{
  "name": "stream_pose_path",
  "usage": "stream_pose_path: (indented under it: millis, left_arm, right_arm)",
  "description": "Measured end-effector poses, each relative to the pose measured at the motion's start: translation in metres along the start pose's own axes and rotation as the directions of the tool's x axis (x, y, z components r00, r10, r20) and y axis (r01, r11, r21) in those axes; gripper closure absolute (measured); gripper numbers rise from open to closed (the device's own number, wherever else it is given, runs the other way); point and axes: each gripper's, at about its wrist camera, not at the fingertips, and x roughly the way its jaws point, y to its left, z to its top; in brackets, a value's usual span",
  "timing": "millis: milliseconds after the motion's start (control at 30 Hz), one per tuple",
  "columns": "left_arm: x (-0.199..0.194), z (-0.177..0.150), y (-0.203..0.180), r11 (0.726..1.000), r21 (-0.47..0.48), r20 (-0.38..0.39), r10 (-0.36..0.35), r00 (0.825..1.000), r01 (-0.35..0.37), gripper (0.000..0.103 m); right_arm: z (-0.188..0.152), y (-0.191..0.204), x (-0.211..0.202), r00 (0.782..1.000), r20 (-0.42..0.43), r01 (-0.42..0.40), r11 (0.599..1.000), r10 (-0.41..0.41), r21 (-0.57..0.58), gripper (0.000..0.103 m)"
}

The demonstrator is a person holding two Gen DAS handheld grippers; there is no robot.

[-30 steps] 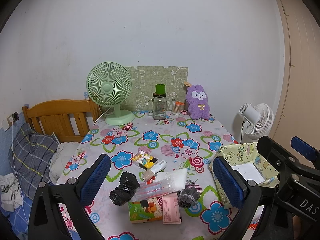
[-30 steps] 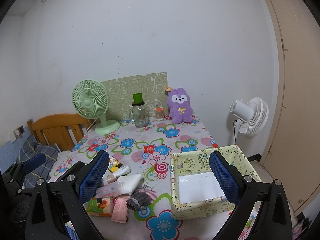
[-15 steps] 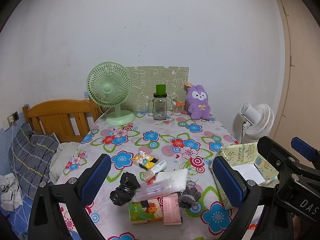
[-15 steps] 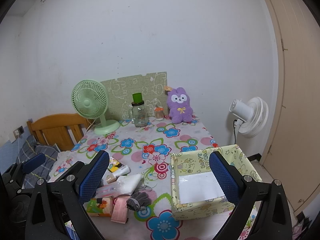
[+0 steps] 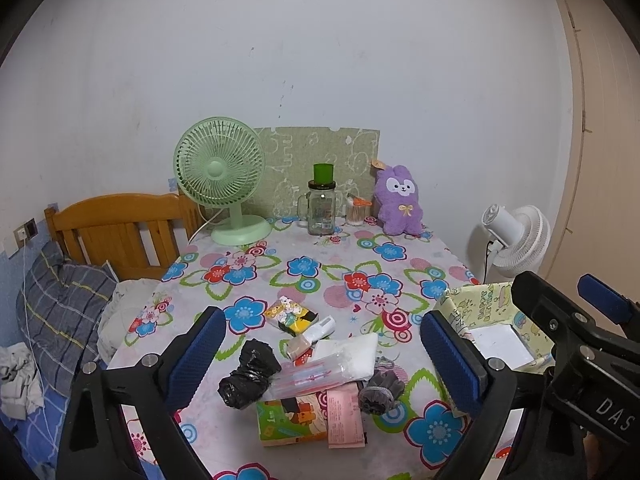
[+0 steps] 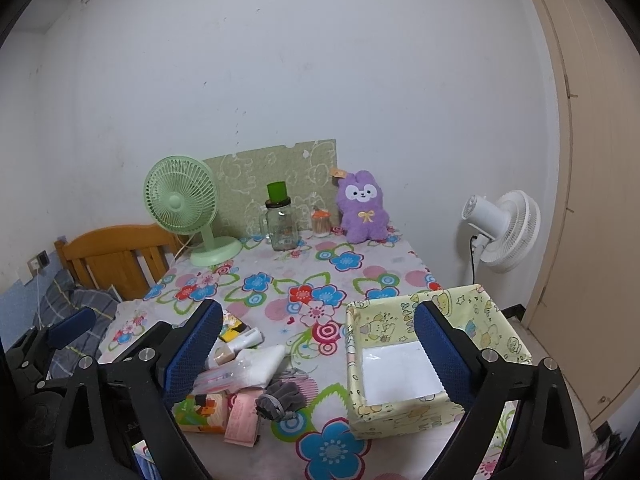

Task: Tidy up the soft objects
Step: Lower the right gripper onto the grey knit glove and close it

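Both tools hover above the near edge of the surface point(image 5: 320, 276), each with its jaws apart and empty: the left tool point(image 5: 320, 356) over the pile, the right tool point(image 6: 318, 354) between the pile and the box point(image 6: 436, 364), which sits at the near right corner with only a white sheet on its floor. Going left to right through the pile near the near edge: a black bag point(image 5: 248, 374), crumpled into a bundle, looks light and squashy and should take a pinch across its middle; beside it a clear pouch point(image 5: 316, 374) lies over a white pack point(image 5: 352, 354), both probably slick, so a grip on a short edge seems safer than on the flat face. In front of these lie a green carton point(image 5: 288, 422) and a pink packet point(image 5: 346, 416), flat and thin, hard to get under. At the right of the pile sits a grey glove point(image 5: 380, 392), soft, limp, and likely the easiest to grasp by bunching its raised top. Behind the pile lie a yellow packet point(image 5: 292, 316) and a small tube point(image 5: 314, 336), the tube stiff and apt to roll. At the far edge a purple plush point(image 5: 398, 200) stands upright, light and compressible, best taken around its body.
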Motion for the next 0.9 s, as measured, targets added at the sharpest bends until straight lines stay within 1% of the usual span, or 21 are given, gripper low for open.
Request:
stream_pose_path:
  millis: [233,533,667,800,900]
  left_arm:
    - [0.01,-0.007,0.0,1.0,0.008,-0.016,-0.001,1.0,0.001,0.006]
    - [0.028,-0.02,0.006,1.0,-0.001,-0.055,-0.001,0.998,0.001,0.007]
    - [0.036,-0.026,0.01,1.0,-0.005,-0.07,0.0,0.998,-0.001,0.009]
    - [0.047,-0.035,0.014,1.0,-0.005,-0.1,-0.001,0.995,0.0,0.009]
    - [0.056,-0.042,0.018,1.0,-0.013,-0.133,-0.002,0.991,0.0,0.009]
  right_arm:
    - [-0.006,0.005,0.007,1.0,-0.007,-0.012,1.0,0.012,-0.002,0.007]
    - [-0.018,0.012,0.029,0.998,-0.052,-0.039,0.999,0.039,0.011,0.007]
    - [-0.024,0.015,0.04,0.996,-0.072,-0.05,0.999,0.051,0.02,0.009]
    - [-0.033,0.019,0.052,0.994,-0.092,-0.057,0.998,0.058,0.023,0.01]
    - [-0.04,0.023,0.061,0.991,-0.12,-0.058,0.998,0.061,0.027,0.013]
